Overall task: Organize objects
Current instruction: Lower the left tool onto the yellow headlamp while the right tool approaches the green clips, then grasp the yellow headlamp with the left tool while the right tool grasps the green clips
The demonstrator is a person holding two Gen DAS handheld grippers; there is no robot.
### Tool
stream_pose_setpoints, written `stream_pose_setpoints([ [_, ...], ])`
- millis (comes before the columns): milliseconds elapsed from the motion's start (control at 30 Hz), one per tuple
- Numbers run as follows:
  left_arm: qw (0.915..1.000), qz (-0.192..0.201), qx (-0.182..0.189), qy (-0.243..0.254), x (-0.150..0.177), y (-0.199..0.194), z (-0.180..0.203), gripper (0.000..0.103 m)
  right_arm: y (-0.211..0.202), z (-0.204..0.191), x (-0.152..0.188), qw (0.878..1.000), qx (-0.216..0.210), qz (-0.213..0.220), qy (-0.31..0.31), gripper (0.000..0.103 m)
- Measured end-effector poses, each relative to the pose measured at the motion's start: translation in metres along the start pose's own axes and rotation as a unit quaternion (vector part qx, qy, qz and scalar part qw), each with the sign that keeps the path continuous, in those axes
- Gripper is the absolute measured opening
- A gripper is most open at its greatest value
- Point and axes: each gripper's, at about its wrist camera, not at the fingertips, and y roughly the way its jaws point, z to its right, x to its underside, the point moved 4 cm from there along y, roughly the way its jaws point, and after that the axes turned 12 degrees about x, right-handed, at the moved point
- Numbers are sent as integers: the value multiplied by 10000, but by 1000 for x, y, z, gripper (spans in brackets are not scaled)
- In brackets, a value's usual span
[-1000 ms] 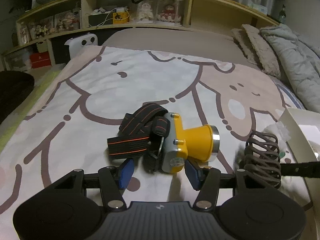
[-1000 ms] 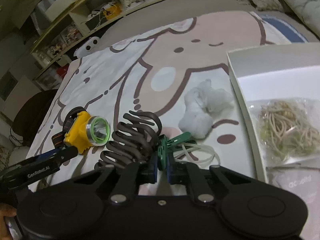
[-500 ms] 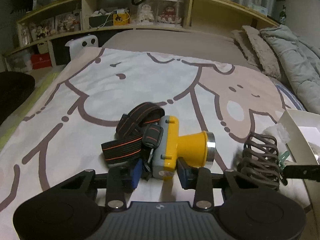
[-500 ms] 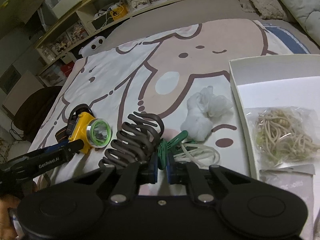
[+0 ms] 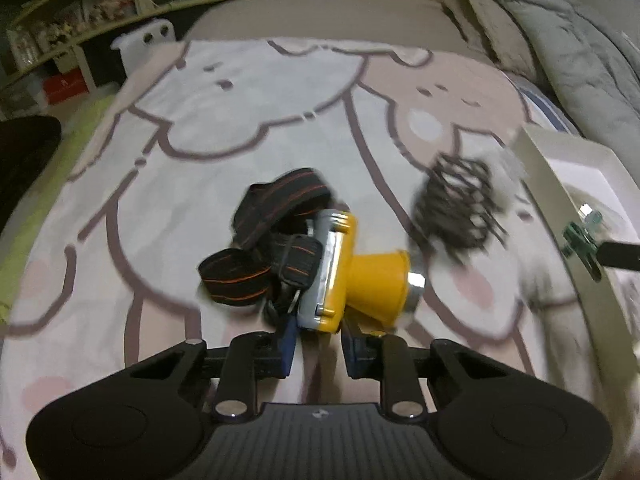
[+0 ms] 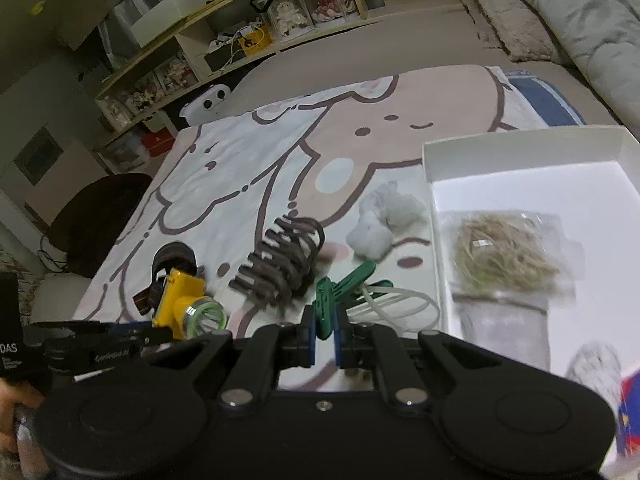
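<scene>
Soft cloth covers the whole bed (image 6: 248,168): a blanket with big cartoon animals drawn in brown lines. Far behind the bed stands a long wooden shelf (image 6: 224,24) full of small things.

On the right side of the bed sits a white box (image 6: 520,148) with low walls. Inside it lies a clear bag of tan rubber bands (image 6: 504,256).

Left of the box, near the middle of the bed, lies a brown hair claw (image 6: 280,264). Just beside it, toward the box, is a crumpled white wad (image 6: 380,220).

On the left is a yellow headlamp (image 5: 360,276) with a black strap (image 5: 260,248) that has thin orange lines. The left gripper (image 5: 318,344) is clamped on the back end of the headlamp, and its blue fingers (image 5: 288,340) press on both sides. The lamp's round front points right, toward the hair claw. The picture is too blurry to tell if the headlamp rests on the blanket.

The right gripper (image 6: 324,338) is squeezed tight on a green clothespin (image 6: 336,292). The clothespin sticks out between its blue fingers (image 6: 308,336), just left of the box. Beside the clothespin lies a loop of pale bands (image 6: 400,304).
</scene>
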Motion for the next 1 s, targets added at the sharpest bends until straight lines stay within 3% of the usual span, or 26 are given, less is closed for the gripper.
stream_pose_setpoints([
  [67, 9999, -105, -26, 13, 7, -9, 6, 24, -9, 4, 6, 10000, -66, -2, 21, 9],
  [167, 9995, -130, 48, -299, 14, -18, 9, 12, -21, 6, 12, 9998, -172, 16, 27, 9],
  [233, 9942, -44, 268, -1041, 17, -22, 5, 14, -27, 7, 14, 9997, -252, 42, 61, 9],
  [300, 9824, 48, 450, -1815, 22, -24, 2, 20, -33, 8, 16, 9993, -337, 77, 116, 9],
  [433, 9741, 356, 442, -2188, 17, -21, 8, 25, -38, 9, 16, 9985, -488, 107, 218, 9],
  [467, 9691, 537, 514, -2352, 15, -21, 7, 30, -39, 8, 17, 9983, -523, 113, 227, 9],
  [500, 9590, 712, 636, -2670, 13, -21, 5, 43, -39, 8, 17, 9981, -552, 117, 237, 9],
  [567, 9378, 940, 794, -3245, 11, -17, 0, 58, -38, 8, 17, 9978, -601, 106, 258, 9],
  [600, 9304, 1033, 820, -3421, 11, -14, -1, 58, -38, 7, 17, 9977, -621, 96, 265, 9],
  [867, 9065, 1169, 874, -3961, 11, 19, -2, 58, -32, 10, 16, 9968, -716, 28, 349, 9],
  [1000, 8978, 1086, 676, -4214, 20, 30, -14, 58, -28, 12, 15, 9968, -707, -2, 381, 9],
])
